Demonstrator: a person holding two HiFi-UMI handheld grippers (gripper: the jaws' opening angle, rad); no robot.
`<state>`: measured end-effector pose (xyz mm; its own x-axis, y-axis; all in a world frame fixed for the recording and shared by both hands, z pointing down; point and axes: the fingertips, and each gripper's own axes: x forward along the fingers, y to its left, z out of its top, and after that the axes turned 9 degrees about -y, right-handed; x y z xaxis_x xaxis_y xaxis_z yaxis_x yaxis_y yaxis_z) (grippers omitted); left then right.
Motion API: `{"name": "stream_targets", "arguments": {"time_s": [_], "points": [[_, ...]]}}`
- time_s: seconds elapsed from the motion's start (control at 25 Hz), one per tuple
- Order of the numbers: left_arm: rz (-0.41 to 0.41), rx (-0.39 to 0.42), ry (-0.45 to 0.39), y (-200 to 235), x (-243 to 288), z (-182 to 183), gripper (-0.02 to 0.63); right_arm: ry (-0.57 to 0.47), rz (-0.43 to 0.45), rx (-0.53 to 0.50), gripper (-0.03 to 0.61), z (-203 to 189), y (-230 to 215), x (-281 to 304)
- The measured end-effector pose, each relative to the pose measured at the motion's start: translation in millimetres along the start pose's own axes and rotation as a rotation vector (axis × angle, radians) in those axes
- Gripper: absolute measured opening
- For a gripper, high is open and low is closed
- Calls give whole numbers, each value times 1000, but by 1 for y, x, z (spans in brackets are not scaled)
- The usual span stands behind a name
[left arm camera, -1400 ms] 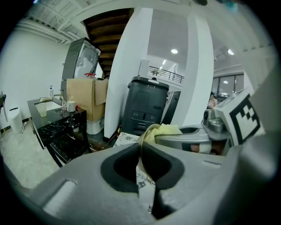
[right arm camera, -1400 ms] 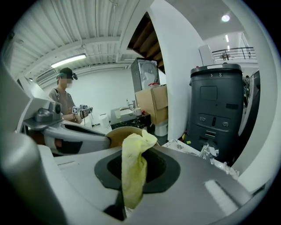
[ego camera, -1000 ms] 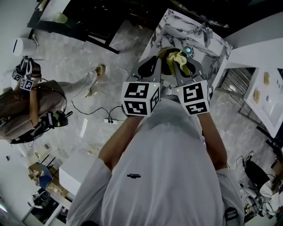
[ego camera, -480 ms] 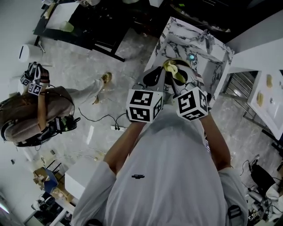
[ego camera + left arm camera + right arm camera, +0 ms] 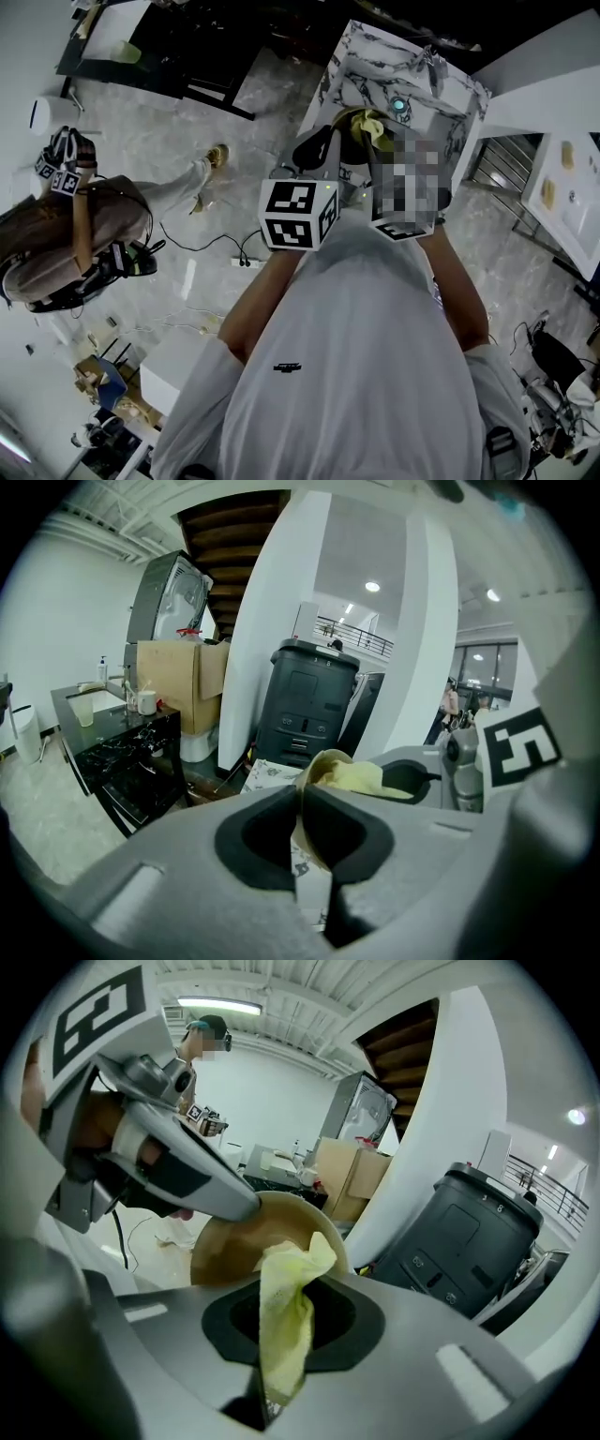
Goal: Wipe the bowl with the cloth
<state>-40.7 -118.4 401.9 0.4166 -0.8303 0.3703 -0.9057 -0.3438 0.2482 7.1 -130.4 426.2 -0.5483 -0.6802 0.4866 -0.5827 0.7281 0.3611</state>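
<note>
Left tongs (image 5: 302, 810): pressed together on the rim of the bowl (image 5: 230, 1241), holding it tilted in the air with its mouth toward the right tongs (image 5: 279, 1354).
Right tongs: pinching the yellow cloth (image 5: 286, 1307). The cloth's free end lies against the bowl's inner wall, near the rim.

Change over the last second, head view: the cloth first showed as a broad wad in the bowl. It then showed as a narrower strip lower down, and is now bunched at the bowl's right side. Both tongs shifted a little with it.
Judgement: a wiping stroke is under way on the inside. I cannot tell how much of the surface has been covered.

Position: the bowl looks clear of the table (image 5: 370, 61), held above its near edge, just ahead of the person's chest.

Count:
- 1 bowl
- 1 cloth
- 2 tongs, both engaged
- 1 marble table
- 1 small teal-lit round object (image 5: 398, 105) on the table, beyond the bowl
- 1 second person (image 5: 75, 234) far left on the floor, carrying marker cubes
</note>
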Motion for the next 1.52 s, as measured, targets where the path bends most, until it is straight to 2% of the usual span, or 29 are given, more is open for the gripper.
{"name": "stream_targets", "arguments": {"time_s": [0.2,0.36,0.44,0.56,0.68,0.96,1.12,1.24,1.4,1.52], "points": [[-15,12,12,-4,3,0,28,24,93,44,43,-5,21,-7],[-13,14,23,-3,6,-5,21,-77,193,177,43,7,32,-13],[-7,7,23,2,5,-6,17,-143,213,268,43,14,30,-19],[1,2,18,7,4,-5,15,-246,200,360,43,24,22,-35],[5,3,16,9,3,-5,15,-310,176,394,43,31,13,-53],[-27,33,28,4,1,-9,15,-331,134,402,43,40,-17,-66],[-125,99,71,-1,-2,-13,15,-370,184,385,43,61,-24,-63],[-194,205,125,-7,-6,-20,15,-374,242,414,43,68,-29,-56],[-251,329,170,-14,-9,-27,15,-337,318,446,43,69,-29,-33],[-290,418,168,-24,-9,-27,15,-298,371,444,43,72,-22,-18]]}}
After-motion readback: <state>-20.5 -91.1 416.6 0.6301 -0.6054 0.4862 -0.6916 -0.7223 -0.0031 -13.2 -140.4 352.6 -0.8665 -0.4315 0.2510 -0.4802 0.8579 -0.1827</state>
